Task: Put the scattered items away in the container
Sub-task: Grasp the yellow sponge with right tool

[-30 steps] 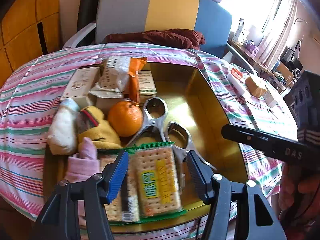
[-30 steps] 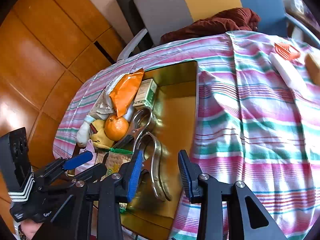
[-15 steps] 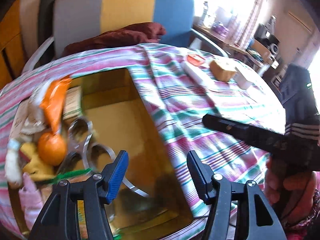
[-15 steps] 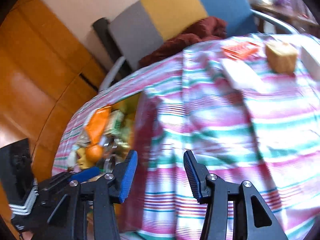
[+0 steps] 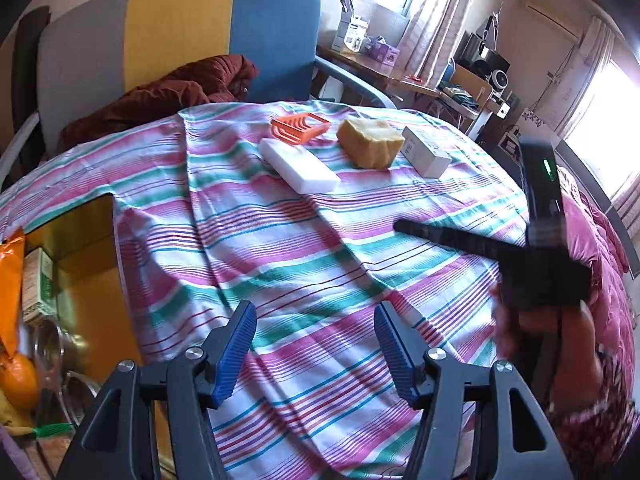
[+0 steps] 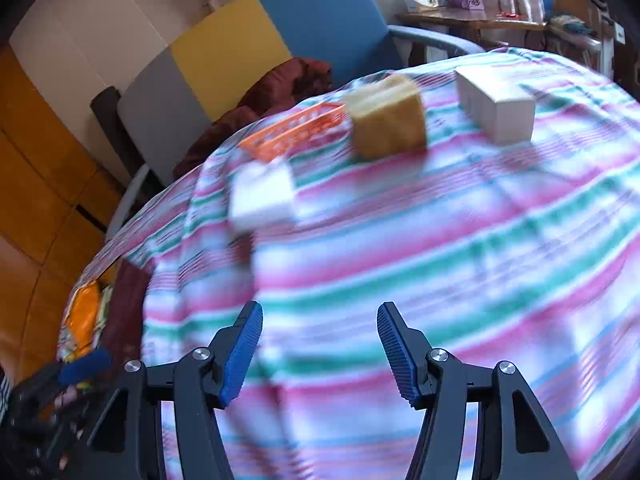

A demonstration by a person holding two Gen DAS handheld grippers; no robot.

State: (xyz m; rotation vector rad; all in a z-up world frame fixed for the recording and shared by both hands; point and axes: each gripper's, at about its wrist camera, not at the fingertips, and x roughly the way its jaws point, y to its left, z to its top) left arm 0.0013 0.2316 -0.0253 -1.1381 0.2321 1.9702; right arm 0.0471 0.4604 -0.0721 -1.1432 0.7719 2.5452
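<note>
On the striped tablecloth lie an orange plastic soap dish [image 5: 300,128], a long white block [image 5: 298,165], a tan sponge-like block [image 5: 370,142] and a white box [image 5: 426,156]. They also show, blurred, in the right wrist view: dish [image 6: 296,132], white block [image 6: 262,196], tan block [image 6: 386,116], box [image 6: 496,102]. The gold box container [image 5: 86,248] sits at the left edge with an orange [image 5: 18,378] and packets inside. My left gripper [image 5: 316,348] is open and empty over the cloth. My right gripper [image 6: 320,350] is open and empty.
A grey, yellow and blue chair [image 5: 180,36] with a dark red garment [image 5: 160,96] stands behind the table. A cluttered desk [image 5: 400,76] stands at the back right. The right hand-held gripper body [image 5: 536,256] shows at the right in the left wrist view.
Both grippers have swung right, away from the gold container and toward the loose items on the cloth. Both stay open and empty.
</note>
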